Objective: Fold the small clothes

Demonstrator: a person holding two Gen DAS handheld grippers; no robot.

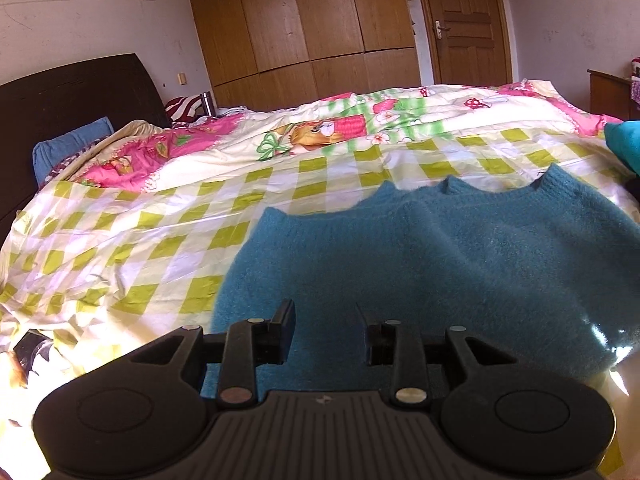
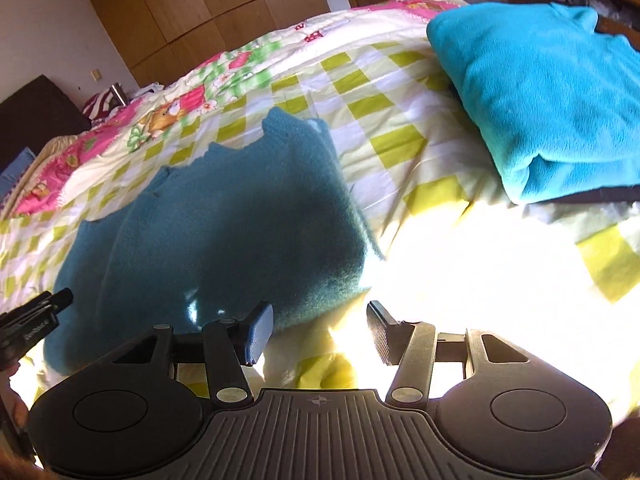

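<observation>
A fuzzy teal knitted sweater lies spread on the checked green-and-white bedsheet, its neck end toward the far side. My left gripper hovers open over the sweater's near hem, nothing between its fingers. In the right wrist view the same sweater lies left of centre. My right gripper is open just off the sweater's near right corner, above sunlit sheet. The left gripper's tip shows at the left edge.
A folded bright turquoise fleece sits on the bed to the right. A pink cartoon quilt is bunched at the far side. A dark headboard, blue pillow, wooden wardrobe and door stand beyond.
</observation>
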